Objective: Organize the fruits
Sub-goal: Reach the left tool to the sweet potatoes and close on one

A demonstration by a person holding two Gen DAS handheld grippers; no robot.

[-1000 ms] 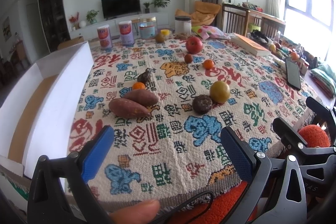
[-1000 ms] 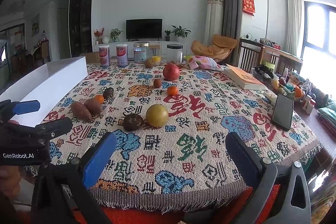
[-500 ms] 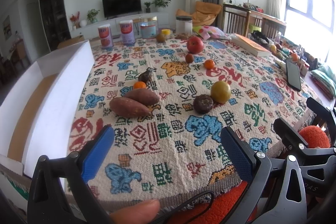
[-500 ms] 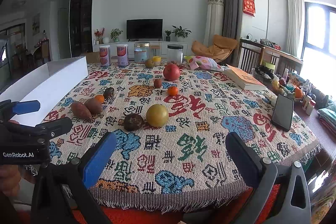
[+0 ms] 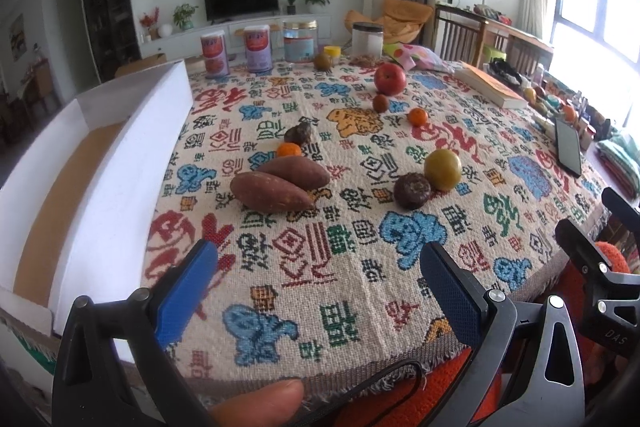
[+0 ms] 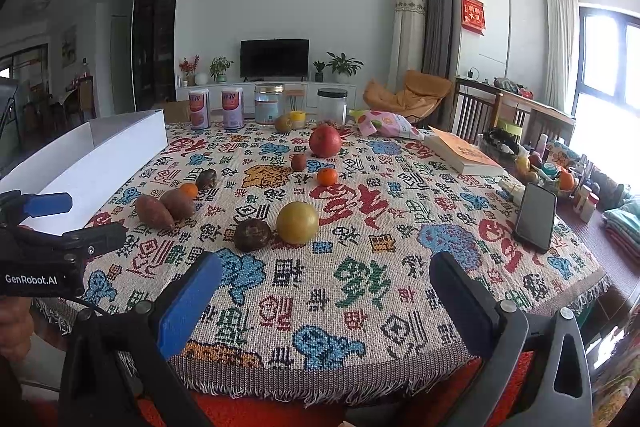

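Fruit lies scattered on a patterned tablecloth. Two sweet potatoes lie left of centre, a small orange and a dark fruit behind them. A yellow round fruit touches a dark wrinkled one. Farther back are a red apple, a small brown fruit and another orange. My left gripper and right gripper hover open over the near edge, empty.
An open white cardboard box stands along the table's left side. Cans and jars line the far edge. A book and a phone lie at the right. A thumb shows at the bottom of the left wrist view.
Both grippers have crept slightly forward toward the table; the fruit sits a little closer in view. Nothing on the cloth has moved.
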